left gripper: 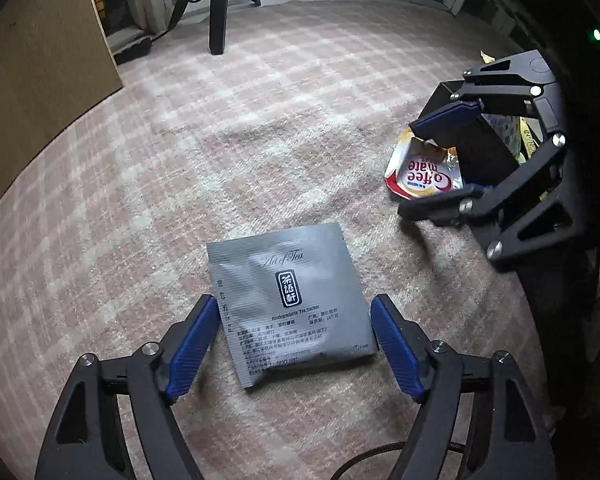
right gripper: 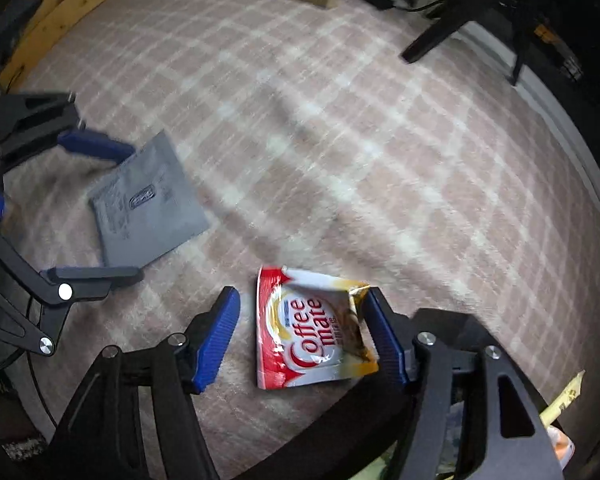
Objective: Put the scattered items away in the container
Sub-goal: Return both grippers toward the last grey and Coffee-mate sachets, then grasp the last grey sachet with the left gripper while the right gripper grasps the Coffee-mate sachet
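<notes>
A grey Art of Tea sachet (left gripper: 290,304) lies flat on the pink plaid cloth between the wide-open fingers of my left gripper (left gripper: 296,340); it also shows in the right wrist view (right gripper: 148,208). A red and white Coffee mate packet (right gripper: 312,332) lies between the open fingers of my right gripper (right gripper: 300,332), its right edge touching the right finger. In the left wrist view the packet (left gripper: 420,172) sits beside a black container (left gripper: 480,144) that holds other packets.
A cardboard sheet (left gripper: 40,60) stands at the left. Black stand legs (left gripper: 220,12) stand at the far side of the cloth. A yellow stick packet (right gripper: 564,396) pokes out of the container at lower right. A wooden board (right gripper: 52,12) lies far left.
</notes>
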Demonstrator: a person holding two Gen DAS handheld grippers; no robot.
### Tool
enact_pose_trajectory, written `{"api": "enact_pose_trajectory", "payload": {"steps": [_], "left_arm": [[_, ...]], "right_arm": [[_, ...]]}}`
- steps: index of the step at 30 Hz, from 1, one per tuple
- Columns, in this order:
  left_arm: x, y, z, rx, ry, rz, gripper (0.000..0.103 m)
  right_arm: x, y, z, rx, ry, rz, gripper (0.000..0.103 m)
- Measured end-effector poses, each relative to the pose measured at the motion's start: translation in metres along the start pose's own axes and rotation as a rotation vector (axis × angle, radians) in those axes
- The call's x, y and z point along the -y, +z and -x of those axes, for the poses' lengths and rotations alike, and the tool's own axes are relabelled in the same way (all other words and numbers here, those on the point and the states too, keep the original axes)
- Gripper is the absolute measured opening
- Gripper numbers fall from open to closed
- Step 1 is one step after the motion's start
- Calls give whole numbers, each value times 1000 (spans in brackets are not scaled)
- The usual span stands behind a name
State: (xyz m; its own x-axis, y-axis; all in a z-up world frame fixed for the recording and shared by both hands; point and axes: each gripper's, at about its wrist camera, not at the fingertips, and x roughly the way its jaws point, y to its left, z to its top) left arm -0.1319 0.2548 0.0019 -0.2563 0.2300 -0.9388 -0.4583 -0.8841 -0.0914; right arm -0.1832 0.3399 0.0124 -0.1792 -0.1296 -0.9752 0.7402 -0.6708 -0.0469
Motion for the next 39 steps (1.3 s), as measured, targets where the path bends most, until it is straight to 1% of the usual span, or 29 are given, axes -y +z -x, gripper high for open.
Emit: {"api": "enact_pose_trajectory", "payload": {"steps": [2, 4, 6, 8, 9, 13, 15, 17, 19, 20, 21, 22, 23, 24, 25, 26, 28, 30, 32, 35, 36, 37, 38, 39], "left_arm": [[4, -1, 0, 7, 10, -17, 75], [10, -3, -1, 18, 44, -40, 73], [12, -4, 0, 27, 58, -49, 72], [11, -5, 1, 38, 59, -40, 68], [9, -5, 3, 43, 55, -25, 64], [2, -7, 10, 48, 26, 14, 55], [1, -8, 13, 51, 29, 19, 52], [0, -9, 16, 53, 28, 25, 50], [-1, -10, 19, 60, 28, 41, 45], [-1, -11, 20, 63, 21, 47, 43], [-1, -11, 23, 70, 11, 53, 32], [-1, -11, 25, 69, 1, 59, 0], [-2, -11, 26, 57, -7, 71, 5], [-3, -11, 26, 56, -13, 77, 0], [-4, -11, 25, 55, -12, 78, 0], [-5, -12, 24, 50, -8, 80, 0], [-8, -14, 27, 55, -25, 96, 0], [-15, -20, 32, 66, -19, 103, 0], [-21, -21, 36, 71, -29, 111, 0], [-33, -20, 42, 86, -14, 132, 0], [-51, -22, 39, 90, 14, 155, 1], [-60, -23, 38, 82, 23, 184, 13], [-61, -21, 31, 54, 10, 208, 28], [-64, -25, 26, 22, -6, 227, 57]], "right_arm": [[0, -1, 0, 5, 8, -1, 65], [0, -1, 0, 9, 9, 3, 65], [1, -1, 0, 8, 25, -9, 60], [2, -1, 1, 8, 31, -24, 53], [4, -2, 1, 11, 33, -36, 51], [7, -4, 5, 25, 38, -72, 43], [10, -6, 7, 37, 39, -97, 38], [13, -7, 8, 45, 34, -120, 31], [15, -8, 9, 53, 32, -138, 29], [14, -9, 10, 59, 27, -141, 27], [14, -9, 12, 68, 19, -146, 25], [15, -9, 15, 79, 13, -157, 12], [17, -9, 19, 91, 15, -173, 8], [19, -9, 21, 95, 35, -191, 8], [20, -9, 22, 95, 46, -196, 8], [18, -9, 22, 91, 35, -188, 8], [15, -10, 22, 87, 28, -179, 8], [12, -14, 24, 100, 36, -192, 8], [12, -14, 29, 123, 39, -214, 8], [14, -12, 35, 139, 58, -234, 8], [14, -12, 36, 138, 60, -234, 8], [13, -11, 36, 133, 64, -234, 8], [14, -9, 35, 127, 69, -238, 8], [12, -9, 34, 122, 71, -237, 8]]}}
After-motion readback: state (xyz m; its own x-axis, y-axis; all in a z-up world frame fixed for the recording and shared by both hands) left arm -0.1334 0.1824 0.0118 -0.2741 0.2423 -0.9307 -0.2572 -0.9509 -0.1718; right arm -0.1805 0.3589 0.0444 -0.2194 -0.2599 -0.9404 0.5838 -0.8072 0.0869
